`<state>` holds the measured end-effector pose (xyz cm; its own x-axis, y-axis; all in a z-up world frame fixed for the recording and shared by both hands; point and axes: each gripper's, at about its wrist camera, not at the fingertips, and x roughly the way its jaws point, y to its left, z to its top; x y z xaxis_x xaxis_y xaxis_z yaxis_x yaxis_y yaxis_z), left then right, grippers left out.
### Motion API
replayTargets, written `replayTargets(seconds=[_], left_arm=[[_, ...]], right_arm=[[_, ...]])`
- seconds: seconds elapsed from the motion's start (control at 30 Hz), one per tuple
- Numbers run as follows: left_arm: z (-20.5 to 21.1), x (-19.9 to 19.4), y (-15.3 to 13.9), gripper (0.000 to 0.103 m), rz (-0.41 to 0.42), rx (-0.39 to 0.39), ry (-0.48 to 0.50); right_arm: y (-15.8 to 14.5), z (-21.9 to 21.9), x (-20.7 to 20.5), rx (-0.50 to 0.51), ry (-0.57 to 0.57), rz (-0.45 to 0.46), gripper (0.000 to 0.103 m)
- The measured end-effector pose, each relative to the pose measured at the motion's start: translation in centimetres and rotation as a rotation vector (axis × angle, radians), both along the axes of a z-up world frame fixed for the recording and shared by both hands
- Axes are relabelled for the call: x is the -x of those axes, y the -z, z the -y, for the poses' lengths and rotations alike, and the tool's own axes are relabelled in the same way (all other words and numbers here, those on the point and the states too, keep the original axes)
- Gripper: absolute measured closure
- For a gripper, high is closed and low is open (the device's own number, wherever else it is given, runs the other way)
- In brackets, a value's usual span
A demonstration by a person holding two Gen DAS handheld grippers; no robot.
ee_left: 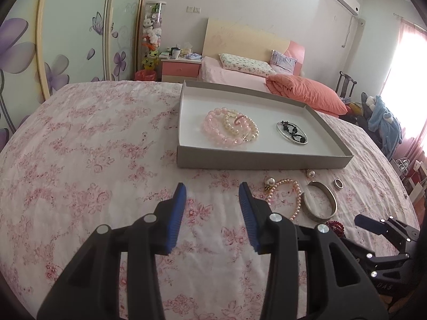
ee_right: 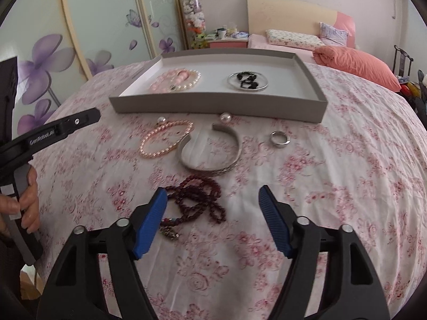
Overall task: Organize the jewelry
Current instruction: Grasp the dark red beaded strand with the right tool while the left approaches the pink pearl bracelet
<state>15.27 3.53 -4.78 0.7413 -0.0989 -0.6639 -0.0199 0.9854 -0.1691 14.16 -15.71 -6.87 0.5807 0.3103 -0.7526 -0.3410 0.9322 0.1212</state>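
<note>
My right gripper (ee_right: 212, 189) hangs open over a dark red bead necklace (ee_right: 197, 205) that lies bunched on the floral bedspread. The beads sit between the blue pads, closer to the left one, and neither pad presses on them. Beyond lie a pink pearl bracelet (ee_right: 165, 141), a silver cuff (ee_right: 210, 171), a silver ring (ee_right: 279, 138) and two pearl earrings (ee_right: 225, 117). The grey tray (ee_right: 218, 106) holds pink and white bead bracelets (ee_right: 173, 80) and a silver bangle with black beads (ee_right: 246, 80). My left gripper (ee_left: 212, 186) is open and empty over bare bedspread, just short of the tray (ee_left: 261, 160).
A hand (ee_right: 29, 202) holds the left gripper's handle at the left edge of the right wrist view. Behind the bedspread stand a second bed with an orange quilt (ee_left: 307, 90), a pink nightstand (ee_left: 181, 69) and flowered wardrobe doors (ee_left: 66, 40).
</note>
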Motion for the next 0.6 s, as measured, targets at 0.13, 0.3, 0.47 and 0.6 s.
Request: replayTargets(seconds=[0.13,0.3,0.47,0.6], left_arm=[[0.3,-0.2,0.2,0.062,-0.013,-0.002,0.005],[1.1,-0.7,0.2,0.060,-0.026,-0.009,0.028],[2.4,-1.1,0.4,0.058,-0.043,-0.018,0.066],[3.8,-1.6,0.9,0.058,-0.072,-0.033,0.102]], right_arm=[[0.7,-1.2,0.0,0.054,-0.023,-0.006,0.051],[0.5,-1.1,0.4,0.079,-0.023,0.008,0.086],[0.6,0.4,0.5,0.117,0.016,0.021,0.089],[0.6,2.8,-0.5,0.128,0.105,0.016,0.090]])
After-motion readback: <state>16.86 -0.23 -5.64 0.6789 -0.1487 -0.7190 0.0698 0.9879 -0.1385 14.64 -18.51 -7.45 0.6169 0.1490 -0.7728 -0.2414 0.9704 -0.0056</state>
